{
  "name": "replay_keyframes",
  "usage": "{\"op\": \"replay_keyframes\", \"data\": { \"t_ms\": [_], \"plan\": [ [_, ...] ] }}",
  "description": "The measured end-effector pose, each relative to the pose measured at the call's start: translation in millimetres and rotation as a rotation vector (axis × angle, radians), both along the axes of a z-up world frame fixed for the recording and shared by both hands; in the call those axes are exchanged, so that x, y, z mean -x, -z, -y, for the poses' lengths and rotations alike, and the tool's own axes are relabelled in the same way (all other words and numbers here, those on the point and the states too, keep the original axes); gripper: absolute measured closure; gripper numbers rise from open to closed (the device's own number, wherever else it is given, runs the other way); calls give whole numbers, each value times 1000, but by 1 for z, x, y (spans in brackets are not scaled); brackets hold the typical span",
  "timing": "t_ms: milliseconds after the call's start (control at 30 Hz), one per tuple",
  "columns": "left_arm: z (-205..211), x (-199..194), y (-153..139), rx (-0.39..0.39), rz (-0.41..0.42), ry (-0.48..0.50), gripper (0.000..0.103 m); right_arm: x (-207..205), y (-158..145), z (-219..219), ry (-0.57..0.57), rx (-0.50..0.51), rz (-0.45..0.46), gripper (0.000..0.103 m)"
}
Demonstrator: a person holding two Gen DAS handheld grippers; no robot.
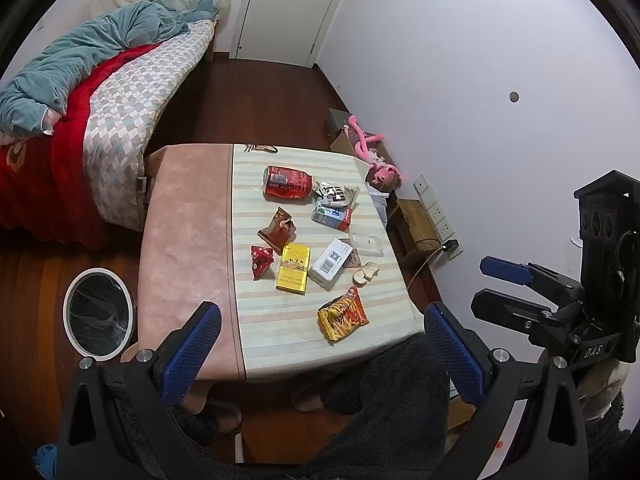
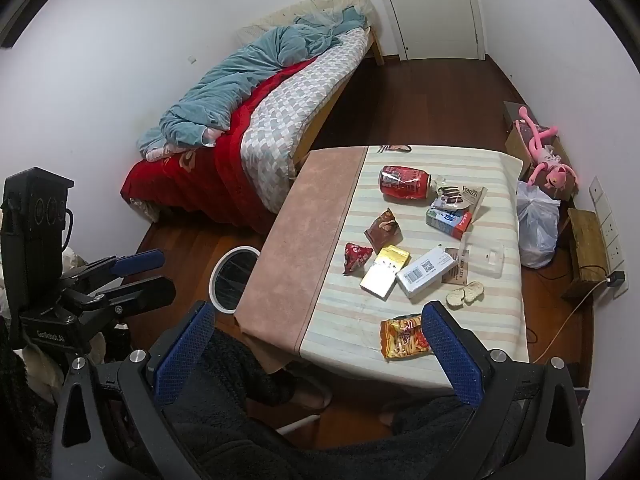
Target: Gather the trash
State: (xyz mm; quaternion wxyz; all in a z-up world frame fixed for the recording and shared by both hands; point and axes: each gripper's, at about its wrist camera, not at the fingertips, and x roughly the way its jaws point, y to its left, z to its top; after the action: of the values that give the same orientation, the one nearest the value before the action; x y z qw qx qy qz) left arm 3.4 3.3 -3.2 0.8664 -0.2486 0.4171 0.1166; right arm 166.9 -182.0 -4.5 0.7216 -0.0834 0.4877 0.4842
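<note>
Left wrist view: the left hand-held gripper (image 1: 320, 356) is hovering at the bottom of the frame with its blue fingers (image 1: 192, 354) spread wide and nothing between them. Above it the table (image 1: 188, 240) is sitting mid-frame, carrying the trash: a red can (image 1: 287, 184) lying on its side toward the top, a yellow box (image 1: 293, 268) near the centre, a white box (image 1: 331, 264) just right of it, and an orange snack bag (image 1: 343, 314) nearest the camera. The bin (image 1: 98, 314) is standing on the floor at lower left, beside the table. The right hand-held gripper (image 1: 486, 282) is showing at the right edge, fingers slightly apart and empty.

Right wrist view: the right hand-held gripper (image 2: 318, 348) is hanging at the bottom, fingers spread, holding nothing. Its right finger is overlapping the orange snack bag (image 2: 402, 338) in frame. The red can (image 2: 405, 183) is lying in the upper part of the table (image 2: 304, 248). The bin (image 2: 234, 278) is peeking out left of the table. The left hand-held gripper (image 2: 160, 272) is sitting at the left edge, slightly parted.
</note>
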Motion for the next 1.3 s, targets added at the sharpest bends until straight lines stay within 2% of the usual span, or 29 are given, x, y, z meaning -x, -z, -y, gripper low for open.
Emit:
{"op": "replay_keyframes", "data": {
  "t_ms": [1300],
  "plan": [
    [3,-2,-1,-6,-1,12,0,1,-2,-1,-1,3,2,0]
  ]
}}
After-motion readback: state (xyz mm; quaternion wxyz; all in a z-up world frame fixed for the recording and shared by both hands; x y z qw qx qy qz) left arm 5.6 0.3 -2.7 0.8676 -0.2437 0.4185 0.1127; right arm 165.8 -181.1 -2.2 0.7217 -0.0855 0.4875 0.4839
